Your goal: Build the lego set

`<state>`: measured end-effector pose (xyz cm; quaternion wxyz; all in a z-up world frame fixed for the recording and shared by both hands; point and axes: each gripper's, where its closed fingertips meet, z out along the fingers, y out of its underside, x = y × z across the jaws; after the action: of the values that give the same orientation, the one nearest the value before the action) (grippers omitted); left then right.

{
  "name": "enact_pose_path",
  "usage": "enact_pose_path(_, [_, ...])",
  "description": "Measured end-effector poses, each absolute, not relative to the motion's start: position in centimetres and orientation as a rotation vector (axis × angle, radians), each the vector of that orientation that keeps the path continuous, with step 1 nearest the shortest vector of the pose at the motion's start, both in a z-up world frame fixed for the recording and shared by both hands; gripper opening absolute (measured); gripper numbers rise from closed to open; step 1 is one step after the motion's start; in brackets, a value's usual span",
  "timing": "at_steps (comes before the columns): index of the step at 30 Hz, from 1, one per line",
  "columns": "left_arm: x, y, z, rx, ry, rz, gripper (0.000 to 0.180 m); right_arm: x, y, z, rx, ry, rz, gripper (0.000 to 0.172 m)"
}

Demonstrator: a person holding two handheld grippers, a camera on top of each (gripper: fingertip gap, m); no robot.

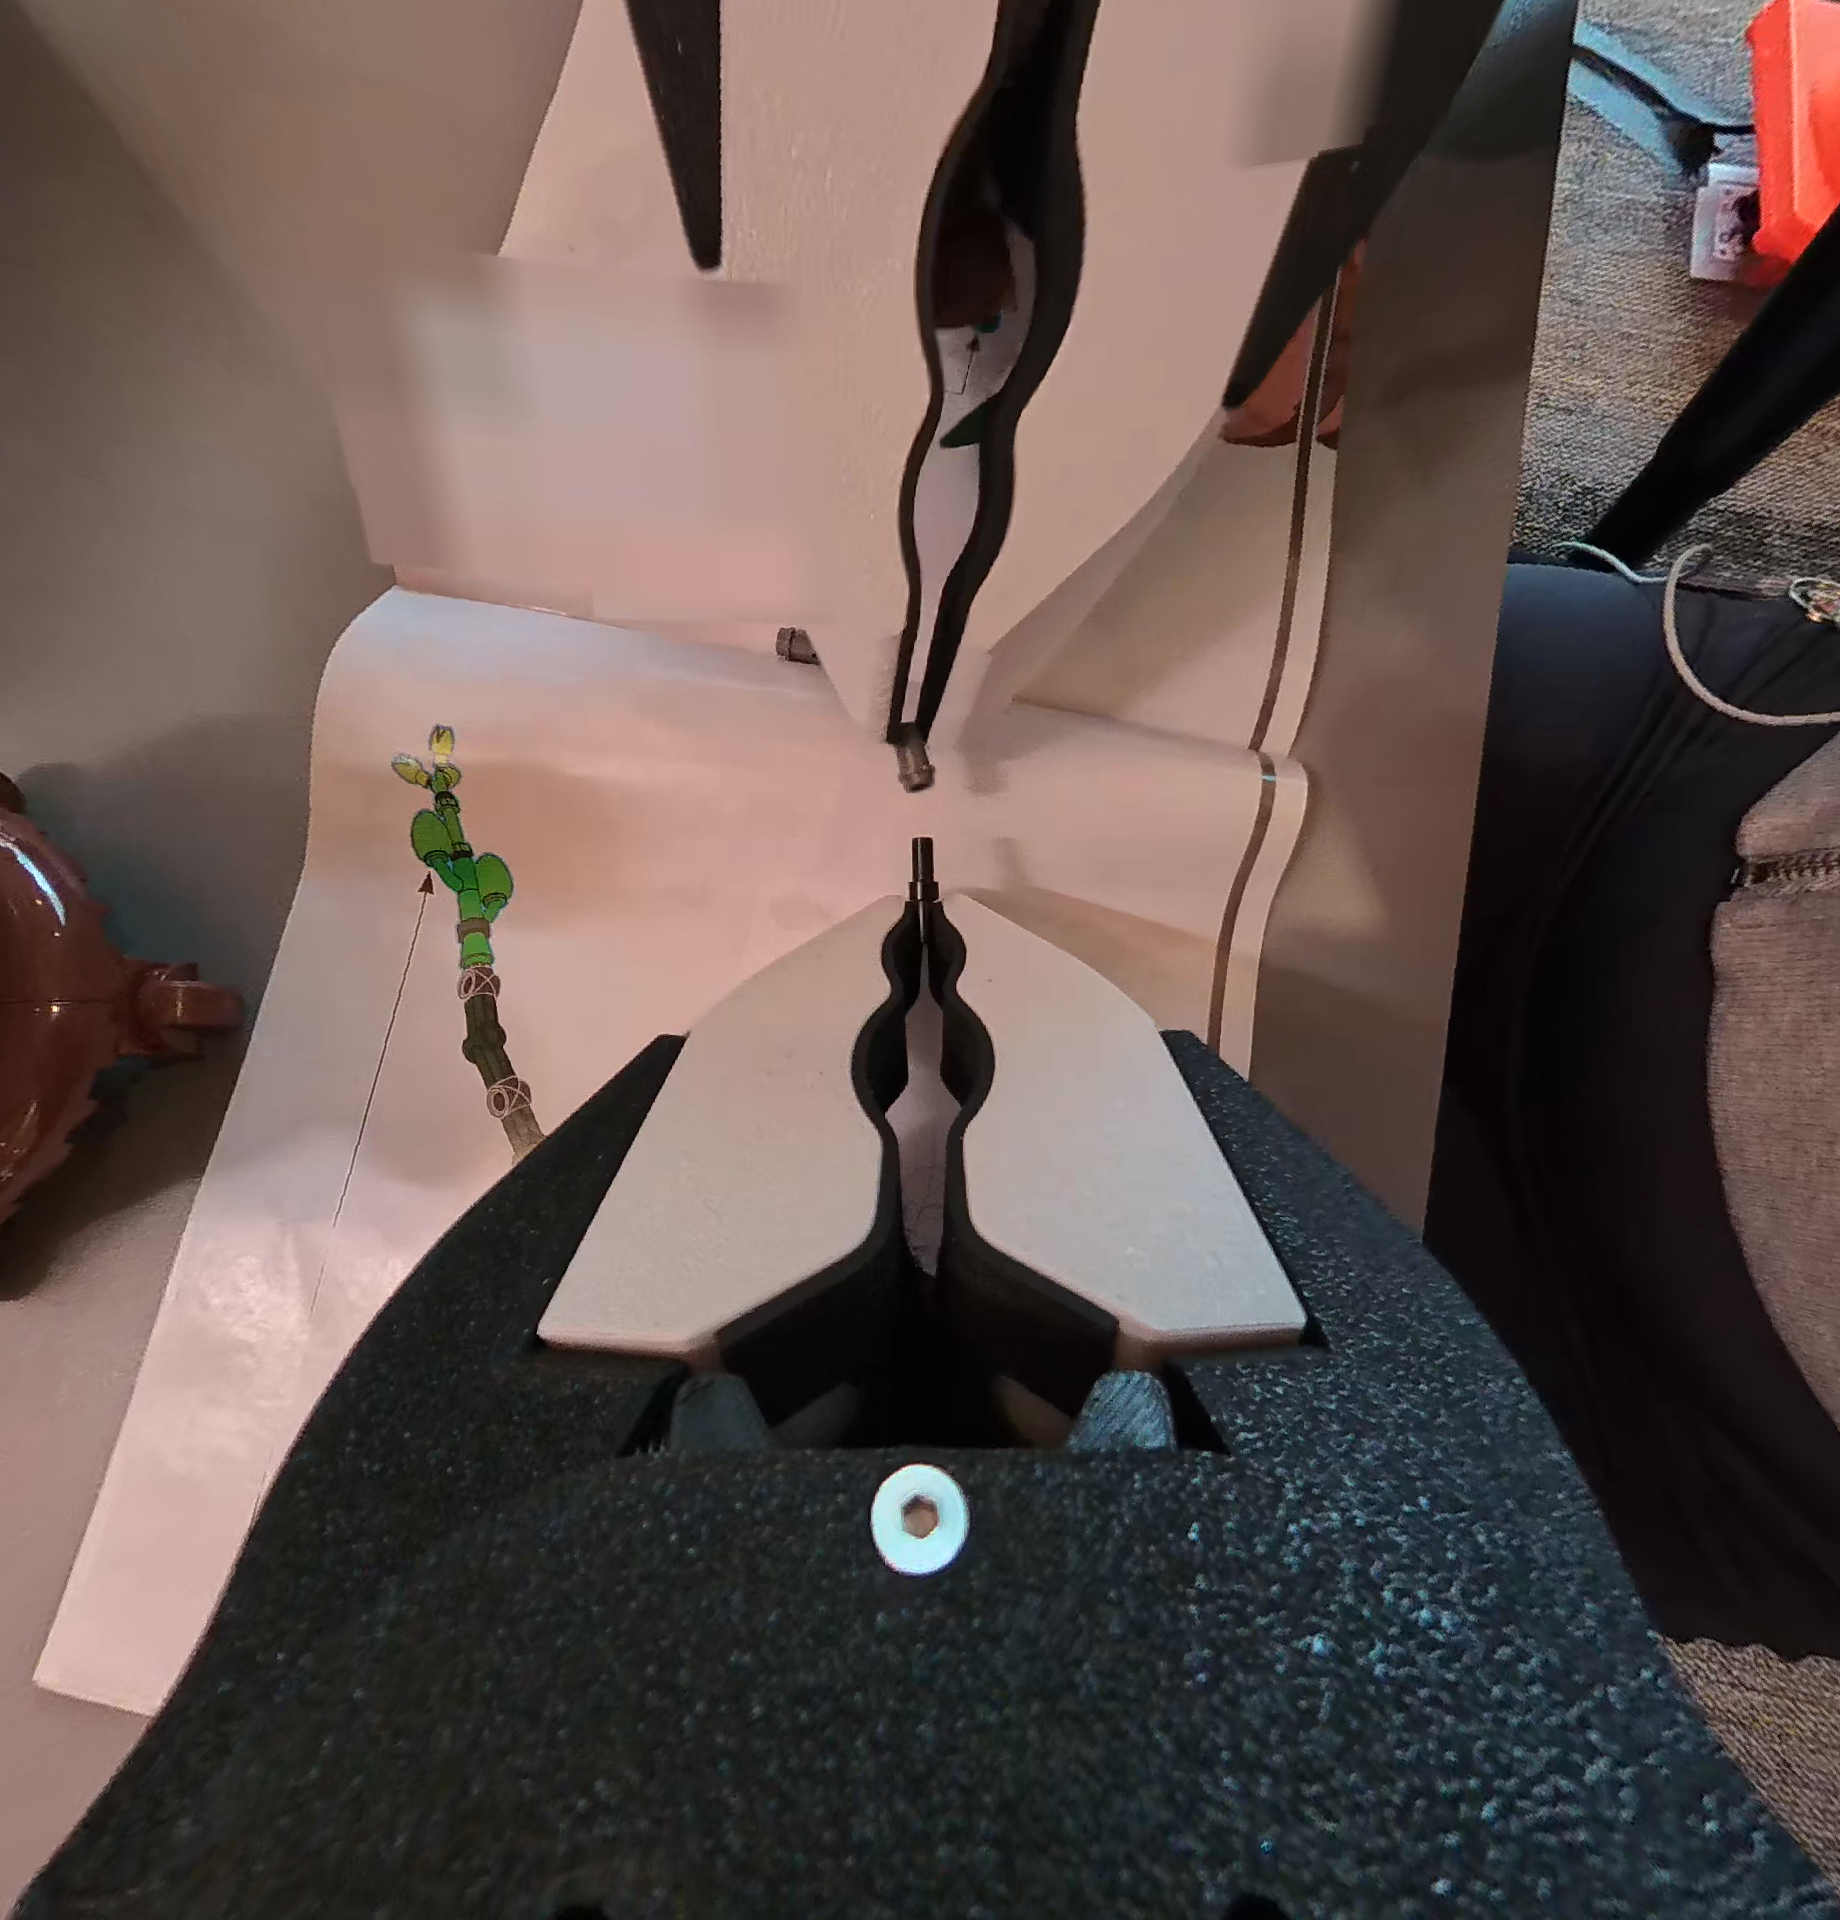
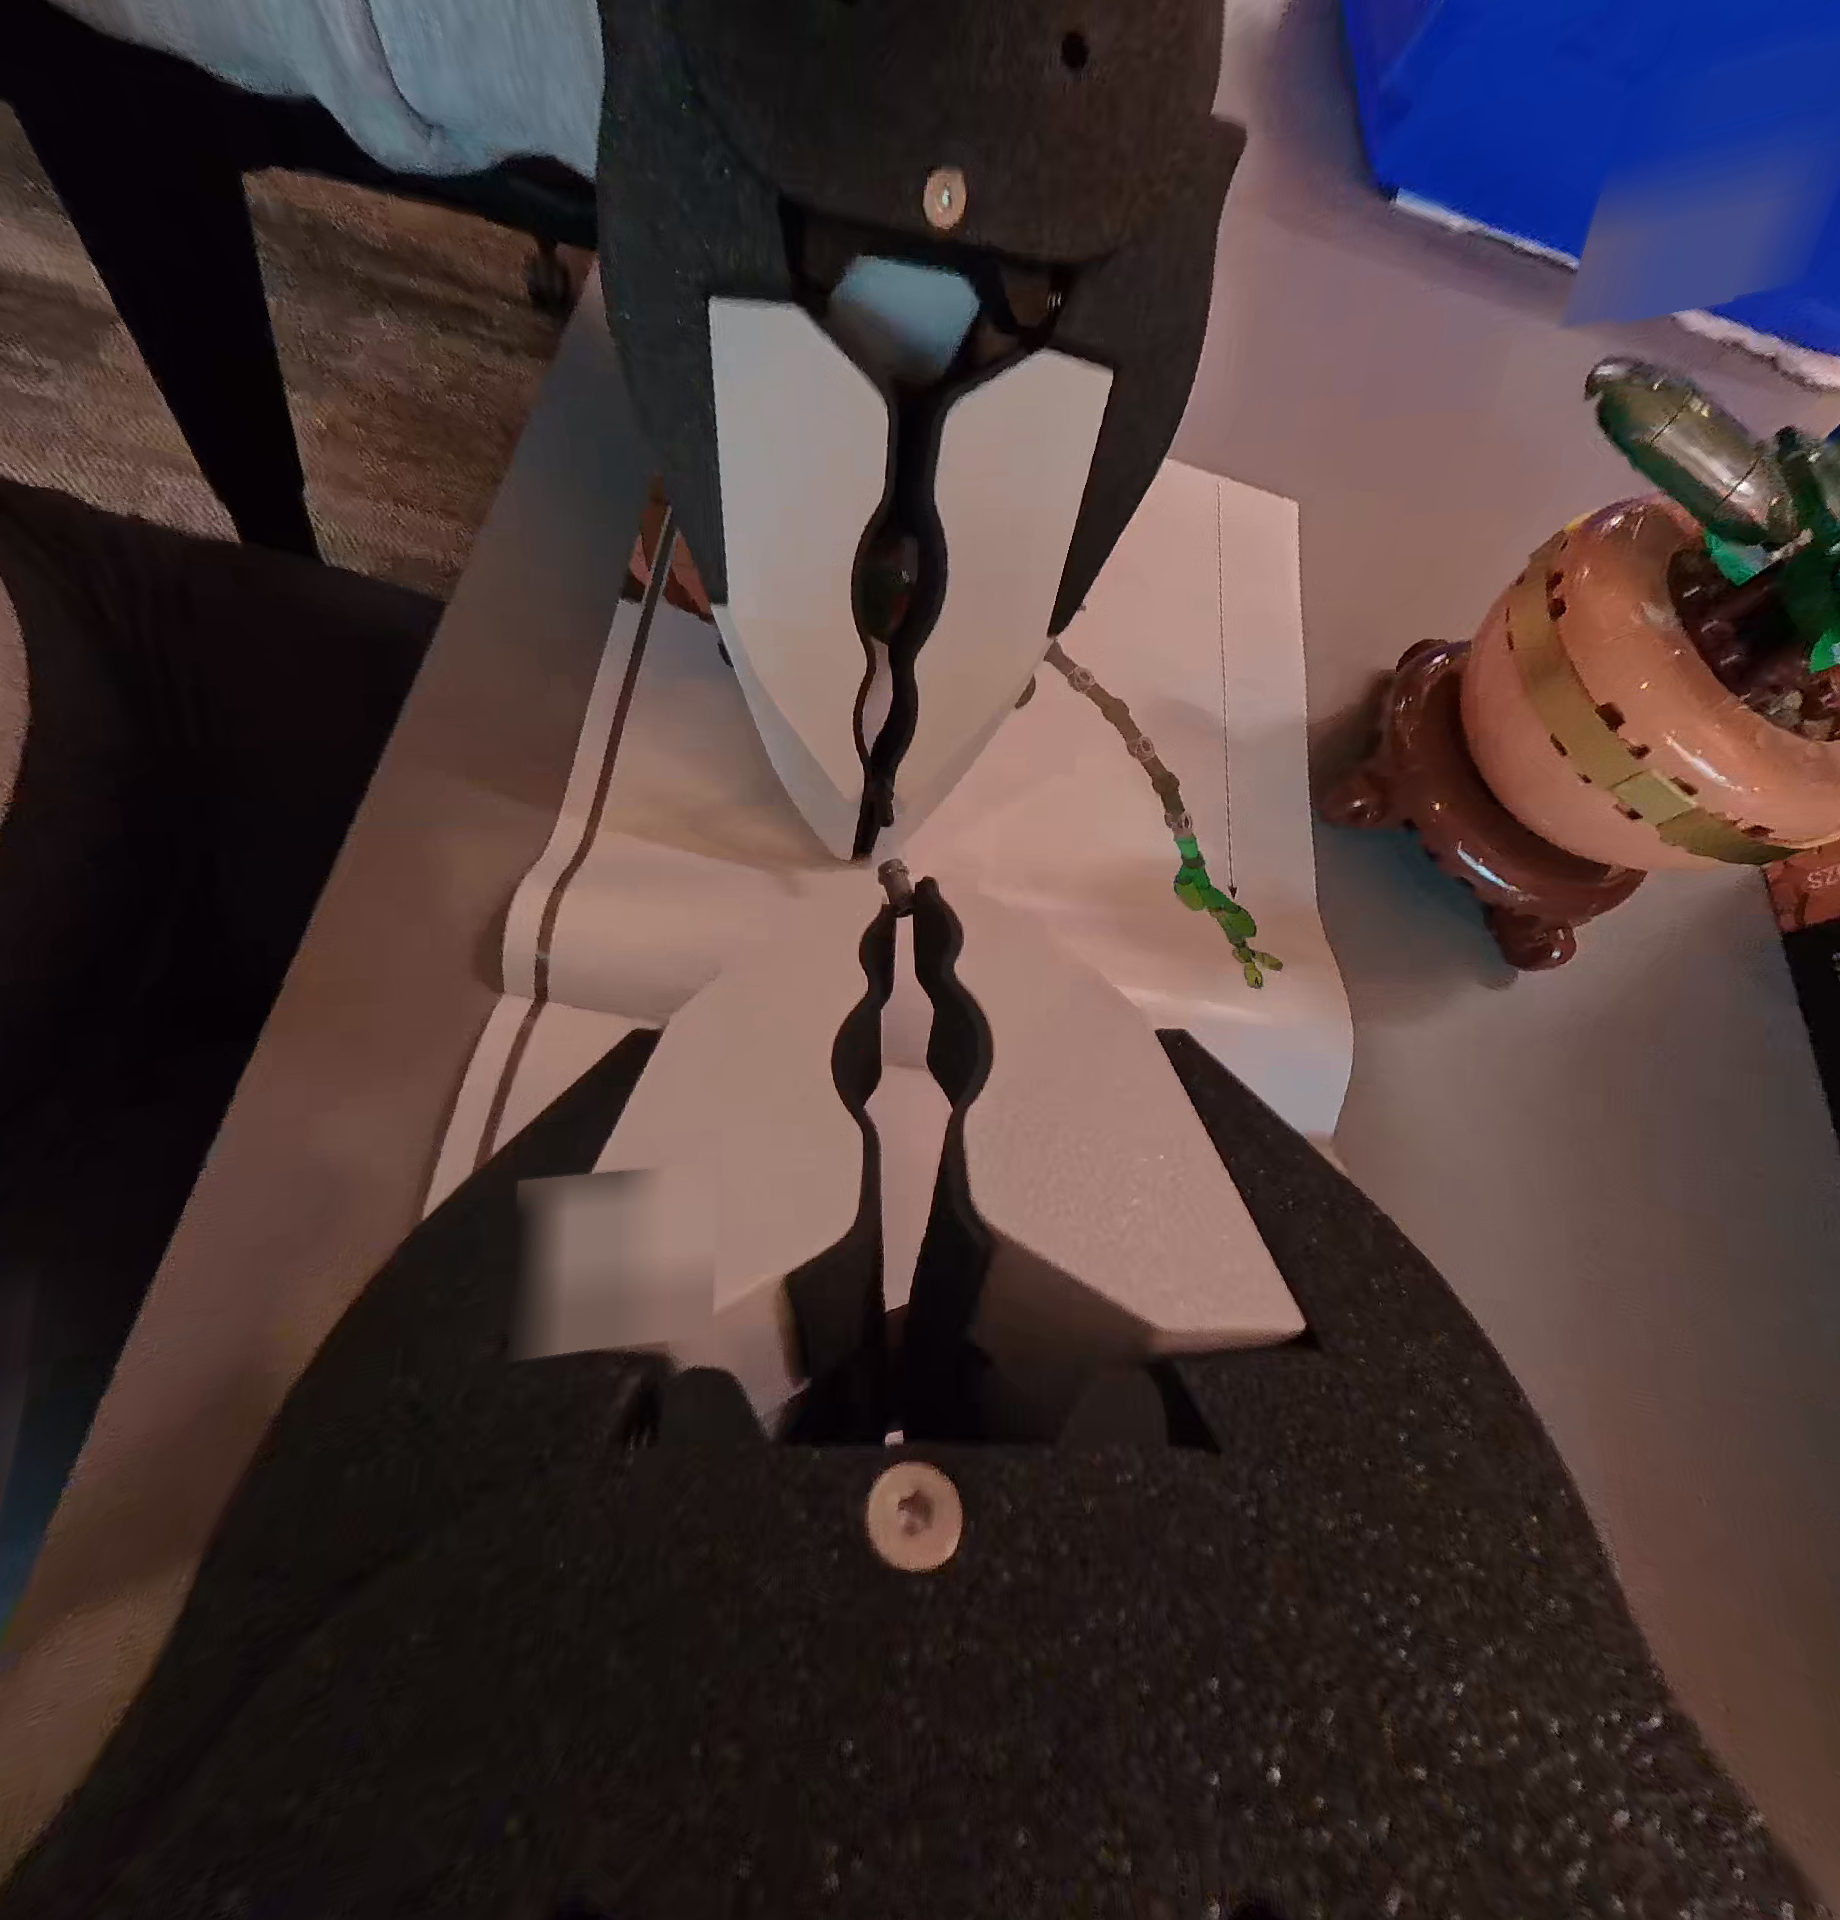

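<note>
My left gripper (image 1: 921,923) is shut on a thin black pin (image 1: 920,871), which sticks out beyond its tips. My right gripper (image 1: 910,731) reaches in from the top, shut on a small grey-brown cylindrical piece (image 1: 914,767) that hangs just above the pin's end with a small gap. In the right wrist view my right gripper (image 2: 903,902) pinches that small cylinder (image 2: 894,881) at its tips, facing the left gripper (image 2: 866,837) tip to tip. Both hover over an open instruction booklet (image 1: 625,790) with a green and brown stem drawing (image 1: 464,883).
A brown and tan brick-built pot (image 2: 1581,748) with a green plant (image 2: 1726,478) stands beside the booklet; it also shows in the left wrist view (image 1: 22,1018). A second small grey piece (image 1: 794,646) lies on the page. A person's dark clothing (image 1: 1622,935) is at the table edge. My two grippers' fingertips are within a few centimetres of each other.
</note>
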<state>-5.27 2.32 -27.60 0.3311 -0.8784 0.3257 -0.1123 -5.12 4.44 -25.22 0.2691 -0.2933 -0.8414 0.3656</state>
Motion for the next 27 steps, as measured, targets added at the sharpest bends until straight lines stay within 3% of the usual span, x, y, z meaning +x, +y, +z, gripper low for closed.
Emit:
enact_pose_path(5, [-5.3,2.2,-27.6,-2.299,0.84,-0.305,0.0,-2.6,7.1,-26.3,-0.857,-2.45,0.725,0.003])
enact_pose_path(27, [-5.2,2.3,-27.6,-2.299,0.836,-0.312,0.0,-2.6,6.1,-27.5,-1.229,-2.464,0.768,0.004])
